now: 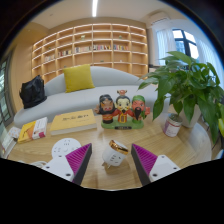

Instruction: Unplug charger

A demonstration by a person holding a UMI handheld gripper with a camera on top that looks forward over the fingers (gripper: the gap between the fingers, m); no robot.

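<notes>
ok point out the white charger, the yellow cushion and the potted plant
white charger (116, 153): gripper view, on its white body, between the fingers
yellow cushion (78, 77): gripper view, middle of its front face
potted plant (190, 85): gripper view, on its green leaves

Smooth wood table (60, 148), cloth sofa (70, 100) w/ yellow fabric cushion (78, 78), glossy figurines (122, 108).

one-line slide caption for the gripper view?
Open gripper hovers over wooden table, white charger between its fingers, figurines beyond.

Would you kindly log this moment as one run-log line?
task: unplug charger | tongs: open | white charger: between fingers, ungripped | figurines: beyond | table
</notes>
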